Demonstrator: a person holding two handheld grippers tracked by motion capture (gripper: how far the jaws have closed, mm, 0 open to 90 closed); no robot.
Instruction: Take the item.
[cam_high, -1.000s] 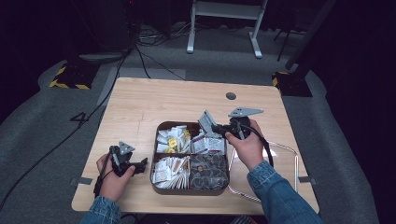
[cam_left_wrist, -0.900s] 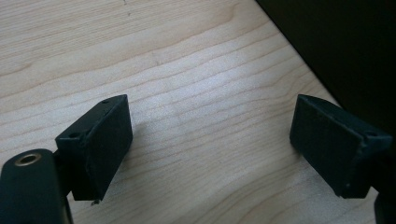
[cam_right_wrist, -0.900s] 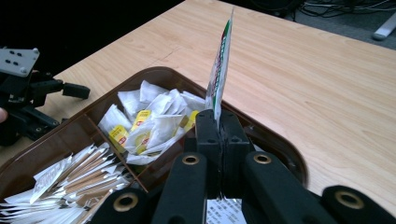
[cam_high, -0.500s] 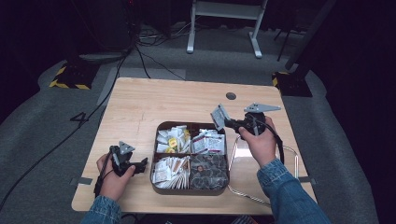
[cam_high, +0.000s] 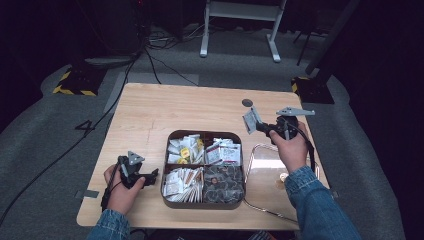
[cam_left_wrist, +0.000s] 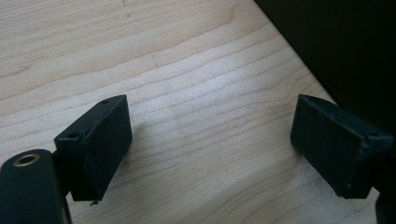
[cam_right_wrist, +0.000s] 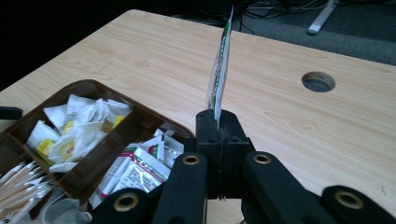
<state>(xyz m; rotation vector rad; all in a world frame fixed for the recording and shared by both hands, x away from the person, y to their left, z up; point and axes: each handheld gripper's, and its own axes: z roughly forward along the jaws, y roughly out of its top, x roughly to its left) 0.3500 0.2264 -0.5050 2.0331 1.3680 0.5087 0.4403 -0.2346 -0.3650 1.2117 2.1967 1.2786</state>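
A brown four-compartment tray (cam_high: 202, 205) sits on the wooden table, with its rim (cam_right_wrist: 88, 85) low at the left of the right gripper view. My right gripper (cam_high: 264, 127) hovers past the tray's upper right corner, shut on a white packet with red and green print (cam_high: 251, 120). The packet (cam_right_wrist: 220, 70) stands upright from the closed jaws (cam_right_wrist: 219, 122). Similar packets (cam_high: 223, 151) fill the tray's upper right compartment. My left gripper (cam_high: 150, 176) rests left of the tray. Its jaws (cam_left_wrist: 210, 140) stand open over bare wood, nothing between them.
The other compartments hold white and yellow sachets (cam_high: 184, 149), pale stick sachets (cam_high: 182, 181) and dark items (cam_high: 222, 177). A clear lid (cam_high: 265, 165) lies right of the tray under the right forearm. A cable hole (cam_high: 247, 102) marks the table's far side.
My right gripper has carried the packet rightward, from above the tray's upper right compartment to beyond the tray's right edge. The left gripper has stayed put.
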